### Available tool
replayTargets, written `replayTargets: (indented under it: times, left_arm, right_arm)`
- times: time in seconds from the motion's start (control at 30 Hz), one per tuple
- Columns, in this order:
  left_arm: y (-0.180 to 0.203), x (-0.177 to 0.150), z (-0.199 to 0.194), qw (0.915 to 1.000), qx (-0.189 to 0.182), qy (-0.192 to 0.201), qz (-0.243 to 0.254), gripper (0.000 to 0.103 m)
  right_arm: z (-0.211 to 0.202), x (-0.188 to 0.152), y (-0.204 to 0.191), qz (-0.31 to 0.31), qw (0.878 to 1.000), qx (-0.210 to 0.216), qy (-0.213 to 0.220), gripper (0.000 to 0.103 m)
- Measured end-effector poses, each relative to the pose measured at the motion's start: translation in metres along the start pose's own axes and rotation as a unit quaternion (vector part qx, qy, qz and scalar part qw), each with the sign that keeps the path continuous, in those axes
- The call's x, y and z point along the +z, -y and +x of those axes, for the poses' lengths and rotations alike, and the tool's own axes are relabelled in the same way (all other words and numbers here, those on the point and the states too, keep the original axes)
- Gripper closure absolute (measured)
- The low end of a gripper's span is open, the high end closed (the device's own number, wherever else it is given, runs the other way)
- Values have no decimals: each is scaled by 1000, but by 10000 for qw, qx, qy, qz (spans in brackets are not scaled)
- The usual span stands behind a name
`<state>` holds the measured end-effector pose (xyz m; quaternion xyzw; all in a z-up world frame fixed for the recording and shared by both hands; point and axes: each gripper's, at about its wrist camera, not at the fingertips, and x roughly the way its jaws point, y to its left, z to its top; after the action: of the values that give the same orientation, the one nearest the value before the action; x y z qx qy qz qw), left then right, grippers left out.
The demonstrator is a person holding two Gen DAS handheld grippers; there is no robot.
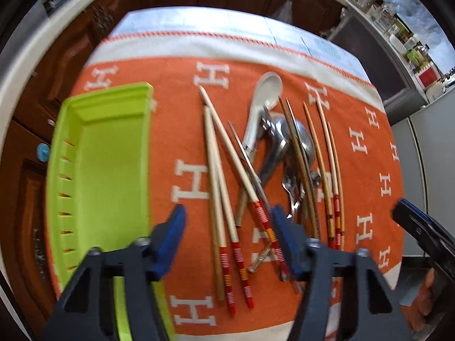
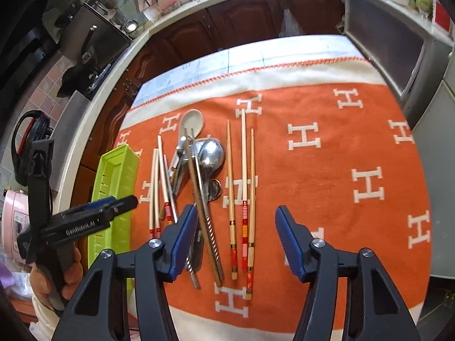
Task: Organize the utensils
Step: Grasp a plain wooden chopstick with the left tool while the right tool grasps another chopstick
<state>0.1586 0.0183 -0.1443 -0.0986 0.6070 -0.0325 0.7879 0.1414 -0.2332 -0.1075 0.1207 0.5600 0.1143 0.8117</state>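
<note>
Both grippers, left gripper and right gripper, gape empty; chopsticks (light, stiff, slippery) suit mid-shaft pinches, lower centre.

2 fisheye views, both steeply downward and close over the table. Left wrist view: from above the near edge, facing the green tray and utensil pile. Right wrist view: from further right, facing the pile and bare orange cloth. Shared: tray, pile, cloth, cabinets behind.
</note>
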Motion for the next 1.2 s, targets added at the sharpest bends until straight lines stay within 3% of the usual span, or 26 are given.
replayTargets:
  times: [0.13,0.2,0.37,0.5,0.73,1.2]
  left_arm:
    - [19,1,8,9997,-185,3,164,53]
    - [32,2,9,9993,-252,7,277,56]
    - [55,11,22,9983,-408,-85,405,77]
    - [62,16,33,9982,-471,-184,320,83]
    - [60,24,50,9983,-518,-262,69,88]
    - [55,30,56,9966,-715,-348,-214,88]
  right_arm:
    - [37,11,13,167,9989,153,-415,64]
    - [53,12,18,195,9981,145,-569,67]
    - [87,12,20,21,9970,0,-774,73]
    - [106,10,15,-250,9954,-255,-891,85]
    - [118,3,11,-491,9951,-446,-735,90]
    - [110,-3,21,-339,9961,-213,-783,91]
